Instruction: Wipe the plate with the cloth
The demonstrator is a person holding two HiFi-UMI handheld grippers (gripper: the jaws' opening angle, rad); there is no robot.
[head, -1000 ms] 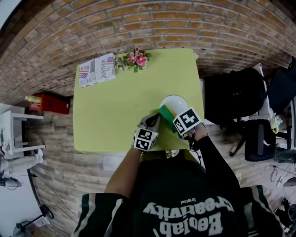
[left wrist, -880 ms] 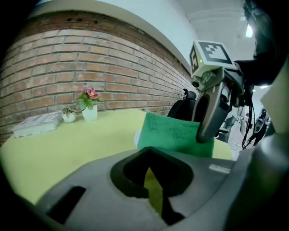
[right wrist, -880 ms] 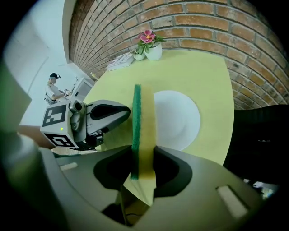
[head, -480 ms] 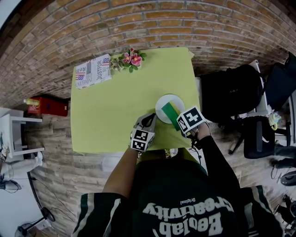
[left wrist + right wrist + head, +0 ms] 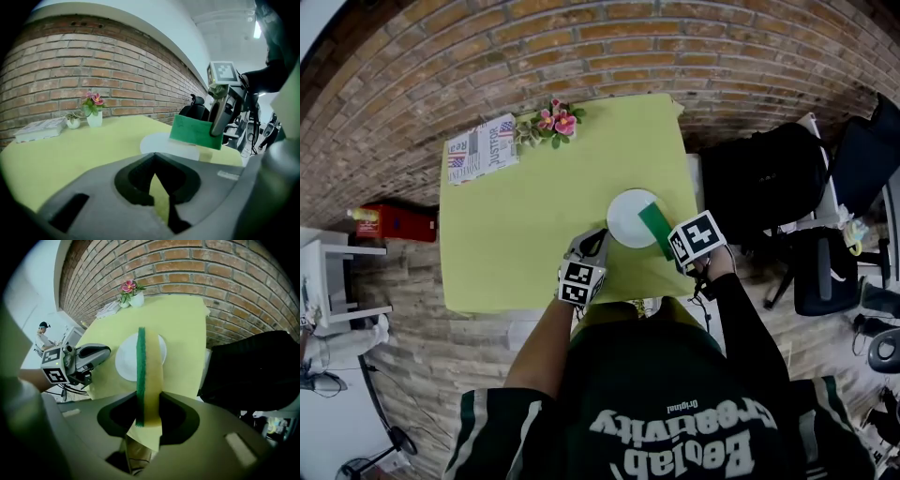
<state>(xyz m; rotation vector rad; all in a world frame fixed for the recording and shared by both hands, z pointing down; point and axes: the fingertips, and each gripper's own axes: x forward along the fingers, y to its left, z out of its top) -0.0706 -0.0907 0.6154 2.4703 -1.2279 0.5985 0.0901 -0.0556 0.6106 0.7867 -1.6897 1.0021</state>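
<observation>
As the right gripper (image 5: 667,249) draws back toward the person, the cloth (image 5: 656,225), here a yellow sponge with a green scouring face, leaves the middle of the white plate (image 5: 626,217), which it covered a second ago, and now lies across the plate's right rim, more of the white surface being exposed than before. The stroke thus appears to be at its near end, and a return pass across the plate would likely follow if wiping is to go on. The right gripper's jaws pinch the sponge by its near end, edge-on, as the right gripper view shows. The left gripper (image 5: 595,240) rests on the yellow-green table (image 5: 516,225) just beside the plate's near left rim, much where it was, its jaws pressed nearly together with only a sliver of table showing between them and nothing held. Whether the sponge touches the plate or hangs just above it cannot be told: in the left gripper view its lower edge meets the plate's outline without a clear gap. The plate's right rim is covered by the sponge, and no soiling is discernible on the plate.
</observation>
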